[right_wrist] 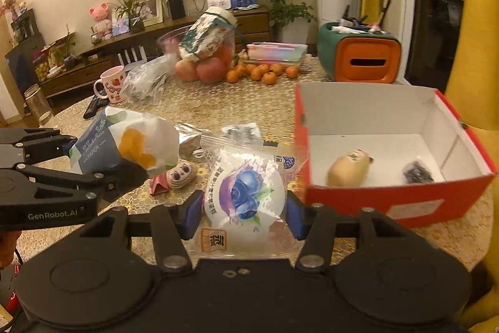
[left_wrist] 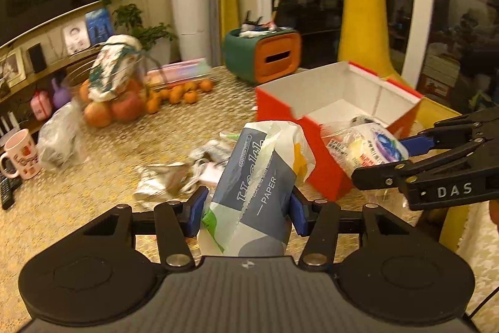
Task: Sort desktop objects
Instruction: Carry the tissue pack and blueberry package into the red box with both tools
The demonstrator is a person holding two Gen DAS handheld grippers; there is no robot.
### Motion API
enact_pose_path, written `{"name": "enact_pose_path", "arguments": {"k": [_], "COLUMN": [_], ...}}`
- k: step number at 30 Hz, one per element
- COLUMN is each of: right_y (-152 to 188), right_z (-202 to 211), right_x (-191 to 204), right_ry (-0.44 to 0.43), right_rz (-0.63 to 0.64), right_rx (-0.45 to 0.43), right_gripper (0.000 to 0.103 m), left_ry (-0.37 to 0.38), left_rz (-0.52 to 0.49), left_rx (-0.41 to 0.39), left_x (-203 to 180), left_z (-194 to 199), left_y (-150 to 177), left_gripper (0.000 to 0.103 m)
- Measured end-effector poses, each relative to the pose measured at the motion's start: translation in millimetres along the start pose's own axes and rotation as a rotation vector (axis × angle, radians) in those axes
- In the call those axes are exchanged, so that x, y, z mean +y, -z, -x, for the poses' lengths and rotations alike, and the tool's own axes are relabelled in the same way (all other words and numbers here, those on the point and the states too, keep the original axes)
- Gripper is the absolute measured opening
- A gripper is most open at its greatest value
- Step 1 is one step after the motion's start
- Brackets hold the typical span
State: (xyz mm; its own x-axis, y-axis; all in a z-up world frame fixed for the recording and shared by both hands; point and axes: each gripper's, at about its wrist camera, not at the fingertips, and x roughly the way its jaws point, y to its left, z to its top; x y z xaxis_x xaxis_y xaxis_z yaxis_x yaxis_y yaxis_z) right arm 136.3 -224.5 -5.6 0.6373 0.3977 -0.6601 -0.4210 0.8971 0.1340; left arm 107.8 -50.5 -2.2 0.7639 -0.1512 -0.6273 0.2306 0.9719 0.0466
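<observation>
- We see the tissue pack (left_wrist: 255, 186), blue-grey and white with "PAPER" printed on it, clamped between the blue pads of the left hand-held gripper (left_wrist: 246, 213); it stands tilted, its top leaning away from the camera and to the right, raised off the surface (left_wrist: 103, 186).
- From the right wrist view the same tissue pack (right_wrist: 124, 145) sits at the left, its orange-blotched end pointing toward the middle of the surface.
- We see the blueberry snack bag (right_wrist: 244, 195), a clear zip pouch with a white blueberry-printed packet inside, squeezed between the pads of the right hand-held gripper (right_wrist: 244, 214), just left of the red box (right_wrist: 399, 202).
- In the left wrist view that bag (left_wrist: 365, 145) hangs at the box's near corner, over its red wall (left_wrist: 312, 152).
- Inside the white-lined box lie a tan figurine (right_wrist: 349, 170) and a small dark bundle (right_wrist: 418, 172), apart from each other.
- On the surface between the two hand-held grippers lie a small painted face doll (right_wrist: 181, 175) and crumpled foil wrappers (left_wrist: 162, 180).
- Farther back stand a pink mug (right_wrist: 110, 83), a pile of apples and mandarins (right_wrist: 218, 67), and a green-and-orange tissue holder (right_wrist: 358, 58).
</observation>
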Motion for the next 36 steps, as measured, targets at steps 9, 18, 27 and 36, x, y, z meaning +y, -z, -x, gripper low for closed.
{"name": "enact_pose_path", "arguments": {"k": [9,18,27,36], "right_y": [4,-8,-26,-42], "right_z": [23,36,31,10], "right_x": [-34,-75,-117,-150], "right_ry": [0.046,0.112,0.154,0.155], "right_rz": [-0.012,-0.012,-0.043,-0.062], "right_rx": [-0.031,-0.060,-0.073,-0.060], "right_gripper": [0.053,0.053,0.053,0.053], "left_ry": [0.061,0.094,0.127,0.120], "left_rz": [-0.034,-0.085,-0.079,-0.057], "left_rx": [-0.008,-0.033,-0.013,0.051], "left_x": [-42,-74,-86,-86], "left_z": [-9,-26,-57,-103], "left_y": [-24,-55,-88,-113], "left_gripper": [0.053,0.053,0.053,0.053]}}
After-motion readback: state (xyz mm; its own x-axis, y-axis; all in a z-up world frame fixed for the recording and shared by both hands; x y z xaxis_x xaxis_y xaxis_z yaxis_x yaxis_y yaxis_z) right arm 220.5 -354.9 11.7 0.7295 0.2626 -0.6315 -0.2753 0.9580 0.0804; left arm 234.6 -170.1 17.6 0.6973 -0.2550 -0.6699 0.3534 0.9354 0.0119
